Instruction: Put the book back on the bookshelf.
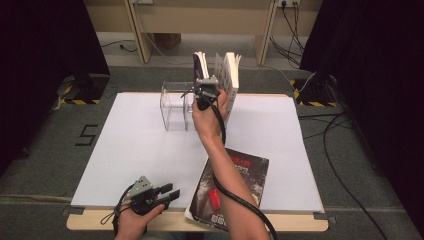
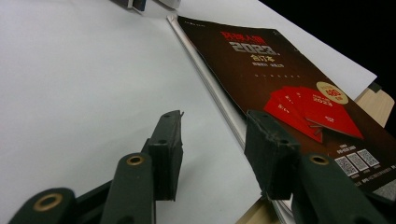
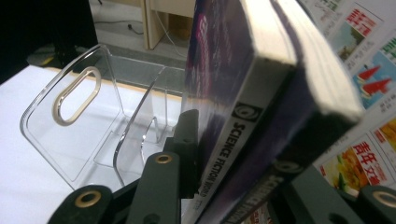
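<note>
On smooth white paper (image 1: 135,150), beside the clear acrylic rack (image 1: 176,107), the right gripper (image 1: 206,90) clamps a purple paperback (image 3: 243,93); the left gripper (image 1: 167,194) rests open-jawed near the glossy dark book (image 1: 245,172).

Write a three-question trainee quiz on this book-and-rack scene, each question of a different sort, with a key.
1. True or false: the right gripper has its jaws closed on the purple book.
2. Multiple choice: where does the dark red magazine lie? A) flat on the table near the front edge; B) upright in the clear rack; C) between the left gripper's jaws.
3. Fill in the missing word: the left gripper rests near the table's front edge with nothing between its ____ jaws.

Key
1. True: the book's spine sits clamped between the jaws, beside the clear acrylic rack.
2. A.
3. open.
</note>
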Demonstrator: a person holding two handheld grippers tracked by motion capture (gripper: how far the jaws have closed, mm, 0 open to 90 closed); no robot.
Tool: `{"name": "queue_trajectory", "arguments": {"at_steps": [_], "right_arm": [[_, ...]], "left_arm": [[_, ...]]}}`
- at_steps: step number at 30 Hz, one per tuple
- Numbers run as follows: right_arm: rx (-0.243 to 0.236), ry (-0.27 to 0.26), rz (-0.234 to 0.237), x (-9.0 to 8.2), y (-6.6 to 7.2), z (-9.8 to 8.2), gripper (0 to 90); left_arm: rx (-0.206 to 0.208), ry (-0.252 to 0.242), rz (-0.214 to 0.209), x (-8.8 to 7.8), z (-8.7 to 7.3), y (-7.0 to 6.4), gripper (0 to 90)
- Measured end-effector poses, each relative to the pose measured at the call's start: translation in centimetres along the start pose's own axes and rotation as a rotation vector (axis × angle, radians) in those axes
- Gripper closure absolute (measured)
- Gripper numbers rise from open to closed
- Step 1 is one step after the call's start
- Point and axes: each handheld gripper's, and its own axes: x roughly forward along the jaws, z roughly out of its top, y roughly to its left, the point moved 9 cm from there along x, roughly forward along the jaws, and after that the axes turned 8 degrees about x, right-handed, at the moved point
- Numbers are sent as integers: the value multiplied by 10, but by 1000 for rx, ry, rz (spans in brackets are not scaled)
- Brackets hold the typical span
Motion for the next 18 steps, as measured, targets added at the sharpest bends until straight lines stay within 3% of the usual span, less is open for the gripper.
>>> {"name": "queue_trajectory", "arguments": {"at_steps": [7, 14, 18], "right_arm": [[29, -12, 28, -3, -10, -6, 654], [42, -7, 52, -9, -12, -9, 630], [75, 4, 86, -15, -13, -16, 624]], "left_arm": [[3, 4, -4, 2, -1, -2, 555], [2, 8, -7, 3, -2, -4, 555], [8, 12, -10, 4, -2, -5, 555]]}}
